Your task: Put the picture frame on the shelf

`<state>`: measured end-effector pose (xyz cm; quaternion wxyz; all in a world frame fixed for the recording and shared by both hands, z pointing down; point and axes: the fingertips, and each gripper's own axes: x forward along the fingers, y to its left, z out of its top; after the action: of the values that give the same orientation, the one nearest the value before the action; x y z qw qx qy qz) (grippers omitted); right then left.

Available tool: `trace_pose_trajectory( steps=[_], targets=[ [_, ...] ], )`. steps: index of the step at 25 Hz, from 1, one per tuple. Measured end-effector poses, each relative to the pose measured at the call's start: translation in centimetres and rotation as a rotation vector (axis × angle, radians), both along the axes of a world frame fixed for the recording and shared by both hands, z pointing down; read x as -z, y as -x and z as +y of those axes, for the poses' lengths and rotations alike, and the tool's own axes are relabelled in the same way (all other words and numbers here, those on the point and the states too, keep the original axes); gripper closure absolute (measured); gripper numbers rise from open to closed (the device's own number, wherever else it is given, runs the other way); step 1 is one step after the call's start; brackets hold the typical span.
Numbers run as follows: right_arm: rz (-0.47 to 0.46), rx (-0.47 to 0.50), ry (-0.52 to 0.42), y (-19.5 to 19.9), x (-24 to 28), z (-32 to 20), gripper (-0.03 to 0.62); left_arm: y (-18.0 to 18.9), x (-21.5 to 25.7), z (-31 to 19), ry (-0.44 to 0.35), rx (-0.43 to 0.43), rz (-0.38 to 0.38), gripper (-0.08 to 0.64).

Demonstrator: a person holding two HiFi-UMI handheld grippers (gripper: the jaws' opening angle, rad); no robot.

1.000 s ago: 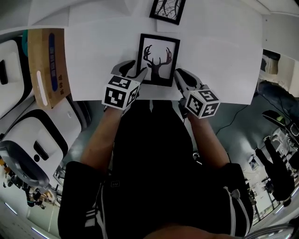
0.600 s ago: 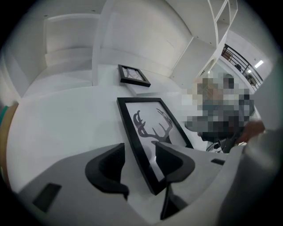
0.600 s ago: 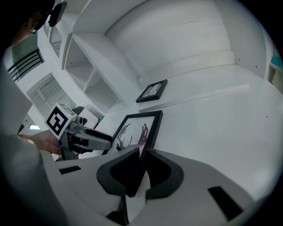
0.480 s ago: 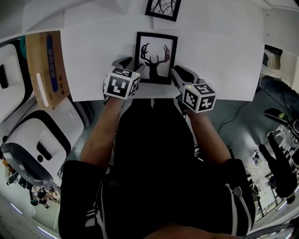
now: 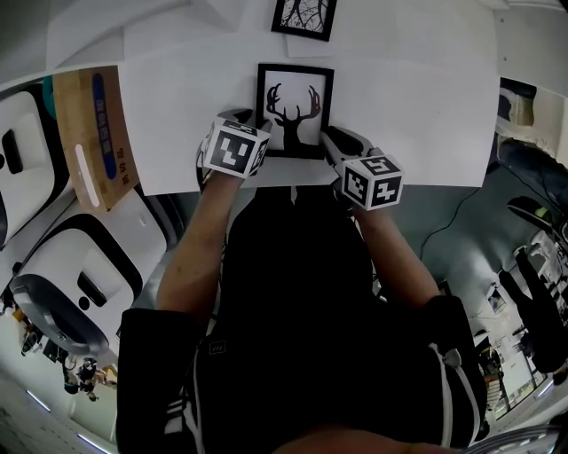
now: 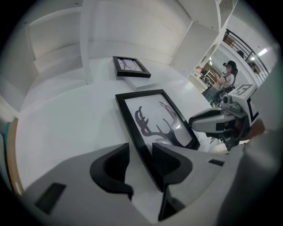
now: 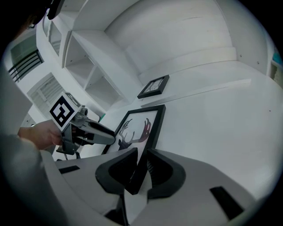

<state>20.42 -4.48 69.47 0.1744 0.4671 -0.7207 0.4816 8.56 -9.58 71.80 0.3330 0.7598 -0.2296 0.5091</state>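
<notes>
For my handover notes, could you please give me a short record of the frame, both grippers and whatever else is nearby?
Deer frame: flat on the white surface, not lifted
Left gripper: jaws open, just been closing, frame's left edge between them
Right gripper: jaws open, just been opening, frame's right edge between them
Other: smaller frame beyond; cardboard box at left

The picture frame (image 5: pixel 295 111) lay face up on the white bench (image 5: pixel 417 106), close to the front edge and about midway along it, its long sides running toward the back. It had a thin black border around a white print of a dark stag's head with wide antlers, one tinged reddish. The shelf (image 7: pixel 95 66), white with open compartments, rose beyond the back edge, well apart from the frame.
</notes>
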Motion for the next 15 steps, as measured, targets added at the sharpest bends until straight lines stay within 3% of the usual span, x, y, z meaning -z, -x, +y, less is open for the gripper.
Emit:
trace_pose_trajectory(
  steps=[7, 11, 15],
  targets=[
    [0.022, 0.016, -0.007, 0.4, 0.0, -0.3, 0.534, -0.2, -0.2, 0.1, -0.031, 0.015, 0.0, 0.431],
    [-0.049, 0.112, 0.021, 3.2, 0.1, 0.3, 0.534, -1.6, 0.1, 1.1, 0.057, 0.047, 0.111, 0.453],
    [-0.045, 0.169, 0.029, 5.4, -0.3, 1.5, 0.531, -2.6, 0.1, 1.4, 0.025, 0.046, 0.132, 0.475]
  ],
)
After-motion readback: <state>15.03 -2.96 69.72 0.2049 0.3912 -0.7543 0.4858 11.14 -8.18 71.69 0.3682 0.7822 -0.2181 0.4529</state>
